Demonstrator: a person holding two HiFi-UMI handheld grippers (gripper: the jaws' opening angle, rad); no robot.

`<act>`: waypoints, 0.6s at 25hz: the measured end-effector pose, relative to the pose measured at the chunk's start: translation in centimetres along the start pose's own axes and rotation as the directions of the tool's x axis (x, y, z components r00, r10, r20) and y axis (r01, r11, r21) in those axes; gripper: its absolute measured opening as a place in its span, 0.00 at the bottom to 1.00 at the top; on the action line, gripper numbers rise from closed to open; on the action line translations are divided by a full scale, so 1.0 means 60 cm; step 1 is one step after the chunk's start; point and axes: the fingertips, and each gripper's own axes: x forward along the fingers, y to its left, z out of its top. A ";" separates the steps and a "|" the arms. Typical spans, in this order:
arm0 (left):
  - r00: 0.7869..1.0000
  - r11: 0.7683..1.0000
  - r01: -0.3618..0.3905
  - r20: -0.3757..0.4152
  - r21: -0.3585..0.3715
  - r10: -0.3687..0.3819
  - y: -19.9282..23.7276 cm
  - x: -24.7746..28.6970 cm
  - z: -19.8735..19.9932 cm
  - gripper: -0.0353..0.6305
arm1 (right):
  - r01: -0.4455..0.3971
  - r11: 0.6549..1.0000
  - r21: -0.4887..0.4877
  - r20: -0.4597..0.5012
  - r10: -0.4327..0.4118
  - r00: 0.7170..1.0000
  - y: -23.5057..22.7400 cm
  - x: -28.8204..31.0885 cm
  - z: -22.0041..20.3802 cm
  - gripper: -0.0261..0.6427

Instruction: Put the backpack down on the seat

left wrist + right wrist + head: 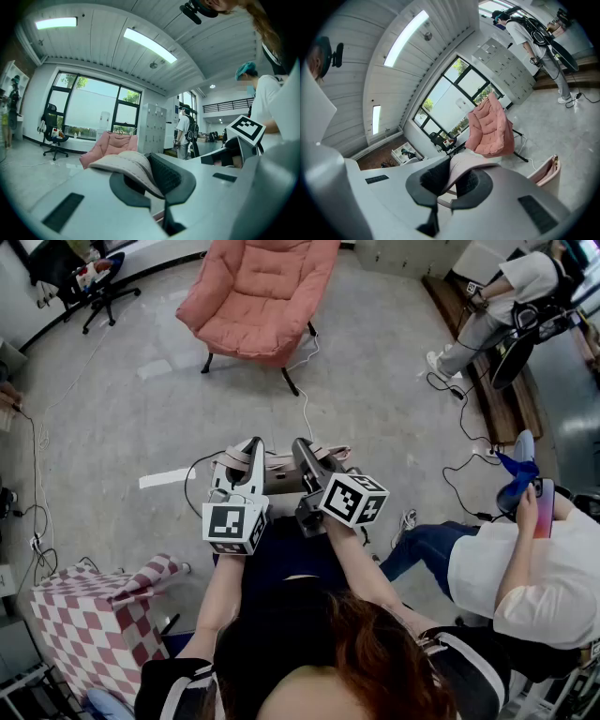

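Both grippers are clamped shut on the backpack's pale shoulder straps (125,165), with the left gripper (249,454) and right gripper (306,457) side by side. The backpack (281,474) hangs between them off the floor, well apart from the seat. Farther on, a white cable (305,407) trails across the floor to the pink chair (262,292). My guess is that the thin straps could slide through the pads if the load swings, or the bag could land on the sloped cushion's edge and tip off.
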 end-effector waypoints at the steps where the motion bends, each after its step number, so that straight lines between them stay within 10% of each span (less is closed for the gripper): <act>1: 1.000 1.000 -0.002 -0.001 -0.001 0.002 0.000 -0.002 0.000 0.08 | -0.001 1.000 -0.002 -0.001 0.001 1.000 0.001 -0.001 -0.001 0.09; 15: 1.000 0.999 -0.025 -0.015 -0.025 0.025 0.012 -0.011 -0.002 0.08 | -0.024 0.998 0.061 0.030 0.022 0.999 0.010 0.000 -0.004 0.10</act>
